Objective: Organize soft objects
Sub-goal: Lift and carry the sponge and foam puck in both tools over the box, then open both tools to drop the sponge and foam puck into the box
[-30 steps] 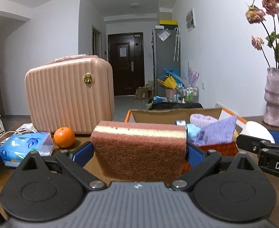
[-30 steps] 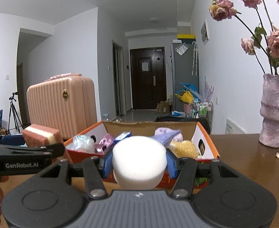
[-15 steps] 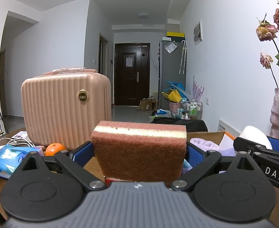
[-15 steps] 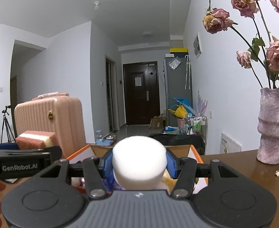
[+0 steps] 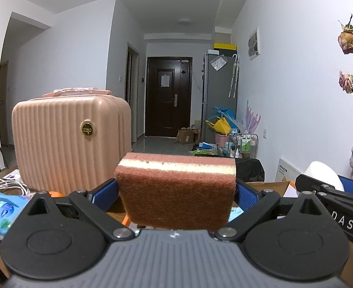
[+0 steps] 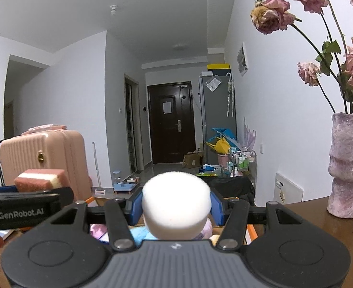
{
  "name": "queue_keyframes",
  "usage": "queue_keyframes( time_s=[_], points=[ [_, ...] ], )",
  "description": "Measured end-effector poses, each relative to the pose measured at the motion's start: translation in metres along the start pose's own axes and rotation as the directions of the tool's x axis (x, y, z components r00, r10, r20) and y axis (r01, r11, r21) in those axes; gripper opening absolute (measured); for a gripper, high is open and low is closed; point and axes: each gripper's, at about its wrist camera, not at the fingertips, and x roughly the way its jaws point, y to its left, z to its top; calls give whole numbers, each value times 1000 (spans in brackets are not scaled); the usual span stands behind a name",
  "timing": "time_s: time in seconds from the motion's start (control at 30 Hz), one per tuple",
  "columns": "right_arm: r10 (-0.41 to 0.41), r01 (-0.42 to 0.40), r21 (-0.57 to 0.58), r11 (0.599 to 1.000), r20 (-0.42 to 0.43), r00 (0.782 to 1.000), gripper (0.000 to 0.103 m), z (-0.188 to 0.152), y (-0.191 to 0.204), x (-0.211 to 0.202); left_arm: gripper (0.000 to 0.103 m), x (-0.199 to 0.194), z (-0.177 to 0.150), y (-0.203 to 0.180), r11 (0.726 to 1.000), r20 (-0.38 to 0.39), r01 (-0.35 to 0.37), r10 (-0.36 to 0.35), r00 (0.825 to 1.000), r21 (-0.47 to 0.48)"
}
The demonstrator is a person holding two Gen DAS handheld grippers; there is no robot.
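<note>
The right wrist view shows white lettering "GenRobot.AI" along the side of the left claw [image 6: 42, 187], and the left wrist view shows the letters "DAS" on the side of the right claw [image 5: 325, 180]; the rest of that word is cut off. A blue tissue pack [image 5: 1, 211] at the table's left edge carries print too small to read. The left claw is clamped on a brown scouring sponge [image 5: 176, 192], its blue pads pressing both short ends. The sponge's long axis runs level across the view from pad to pad, with the brown scouring face toward the camera and a pale yellow foam layer showing as a stripe along the top. The right claw is clamped on a white foam block [image 6: 176, 204] with a rounded top, standing upright between the pads. Both are held up in the air above an orange cardboard box [image 6: 251, 230] holding soft pastel items on the brown table [image 6: 320, 223]. A pink ribbed suitcase [image 5: 68, 144] stands behind on the left, and a mauve vase [image 6: 347, 165] of dried roses stands on the right.
</note>
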Motion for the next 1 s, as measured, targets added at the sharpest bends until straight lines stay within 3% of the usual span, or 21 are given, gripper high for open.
queue_keyframes(
  time_s=[0.4,0.73,1.0],
  points=[
    [-28,28,-2,1000,-5,1000,54,4,-10,32,100,33,3,-17,1000,-6,4,-4,1000,-3],
    [-41,41,-4,999,-26,999,54,1,-10,53,100,65,5,-22,999,-52,-6,4,999,-40],
    [-44,44,-8,999,-62,997,55,-1,-13,62,101,81,-2,-19,1000,-95,-7,6,996,-15]
  ],
)
